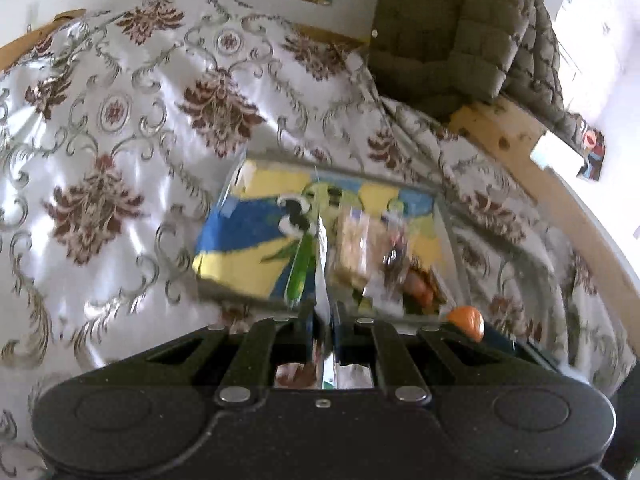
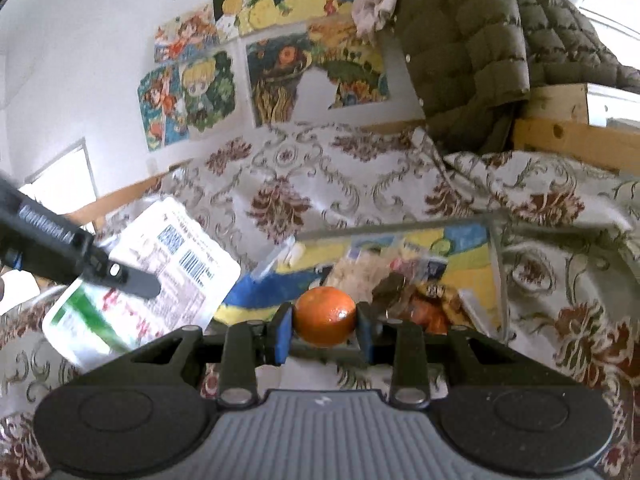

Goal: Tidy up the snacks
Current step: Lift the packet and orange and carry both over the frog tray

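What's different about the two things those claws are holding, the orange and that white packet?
The orange is small, round and plain orange; the white packet is flat, much bigger, with barcodes, green and red print.

The right gripper clamps the orange across its middle, jaws partly apart; the left gripper pinches the packet by its thin edge, jaws nearly together.

Both are held in the air near the clear tray on the patterned cloth.
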A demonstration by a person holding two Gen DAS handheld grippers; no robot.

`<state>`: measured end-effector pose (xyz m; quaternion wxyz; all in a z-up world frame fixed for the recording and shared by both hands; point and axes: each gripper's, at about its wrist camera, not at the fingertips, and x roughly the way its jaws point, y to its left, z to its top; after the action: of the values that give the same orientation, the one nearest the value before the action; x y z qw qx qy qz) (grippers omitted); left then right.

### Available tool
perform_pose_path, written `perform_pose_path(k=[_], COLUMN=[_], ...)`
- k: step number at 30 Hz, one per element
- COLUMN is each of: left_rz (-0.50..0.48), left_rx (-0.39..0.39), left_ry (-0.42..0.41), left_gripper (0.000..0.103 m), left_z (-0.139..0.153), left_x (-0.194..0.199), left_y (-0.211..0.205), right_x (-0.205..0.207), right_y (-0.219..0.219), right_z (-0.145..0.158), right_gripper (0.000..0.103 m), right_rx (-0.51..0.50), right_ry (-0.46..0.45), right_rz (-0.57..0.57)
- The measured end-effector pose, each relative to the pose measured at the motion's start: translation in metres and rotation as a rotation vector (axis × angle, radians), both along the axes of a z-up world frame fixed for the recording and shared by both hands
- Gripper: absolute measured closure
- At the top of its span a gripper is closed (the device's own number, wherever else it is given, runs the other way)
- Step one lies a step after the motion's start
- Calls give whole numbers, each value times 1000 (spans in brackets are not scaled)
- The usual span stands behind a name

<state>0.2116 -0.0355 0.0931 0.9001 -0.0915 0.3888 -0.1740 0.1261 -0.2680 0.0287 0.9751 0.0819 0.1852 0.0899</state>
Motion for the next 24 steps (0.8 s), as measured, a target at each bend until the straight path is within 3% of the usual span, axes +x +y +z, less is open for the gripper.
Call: perform_pose_path(k=[5, 12, 17, 24], left_rz=[-14, 17, 24, 43], left_rx=[-70, -162, -172, -164], left_ry=[-27, -78, -31, -19], left_gripper=[94, 94, 94, 94], left_z=[2, -26, -57, -83], left_x=[23, 71, 109, 147], left_y=[-4, 5, 16, 36], right_x=[3, 30, 81, 142], right_y=[-6, -5, 11, 34], right_z=[2, -6, -7, -32], right_gripper=[66, 66, 66, 66], right_rx=[10, 8, -90, -96], right_ry=[-18, 43, 51, 66], right_rz=[-13, -8, 77, 107])
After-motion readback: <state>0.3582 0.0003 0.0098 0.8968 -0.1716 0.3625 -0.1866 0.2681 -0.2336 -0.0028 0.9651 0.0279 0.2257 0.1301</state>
